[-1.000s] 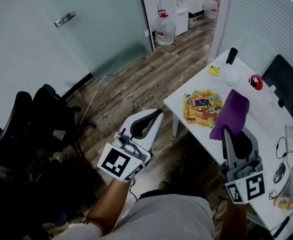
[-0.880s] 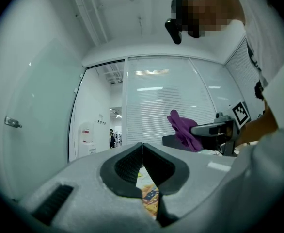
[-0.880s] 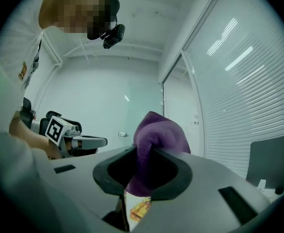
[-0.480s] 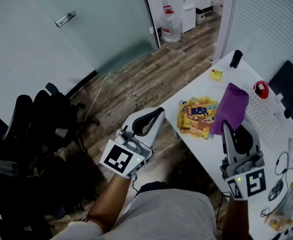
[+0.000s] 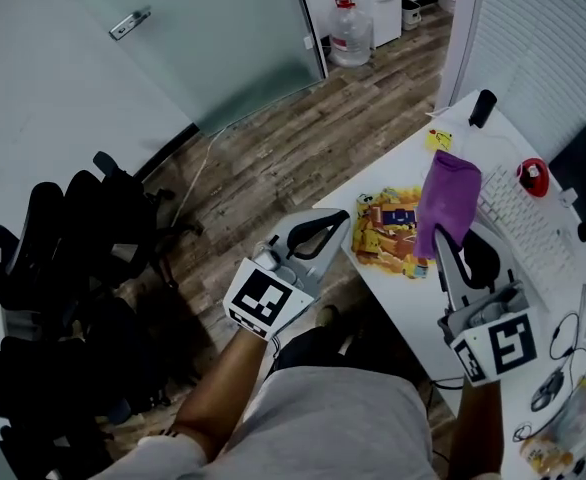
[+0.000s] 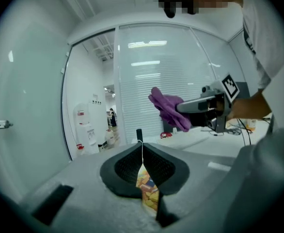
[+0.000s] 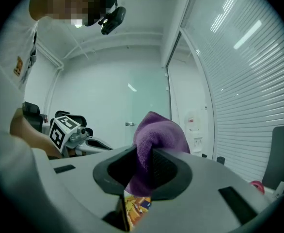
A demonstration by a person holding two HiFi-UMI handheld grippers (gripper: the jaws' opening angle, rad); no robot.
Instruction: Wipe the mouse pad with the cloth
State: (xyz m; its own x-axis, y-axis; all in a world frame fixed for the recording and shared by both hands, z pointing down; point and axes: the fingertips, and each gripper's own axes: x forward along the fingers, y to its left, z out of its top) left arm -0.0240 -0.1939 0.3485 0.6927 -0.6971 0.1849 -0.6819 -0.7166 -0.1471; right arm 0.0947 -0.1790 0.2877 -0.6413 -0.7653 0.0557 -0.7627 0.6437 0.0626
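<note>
Wiping looks not yet begun: my right gripper has its jaws clenched on the purple cloth, held in the air at about 2 o'clock of the mouse pad, which lies at the edge of the counter. Lowering the cloth and every stroke are left to do. My left gripper, jaws pressed together on nothing, hovers at the pad's 9 o'clock, and I can read no writing in the pad's yellow print.

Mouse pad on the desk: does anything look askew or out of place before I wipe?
The yellow printed mouse pad sits turned at an angle to the white desk's edges, close to its corner. Nothing else stands out.
</note>
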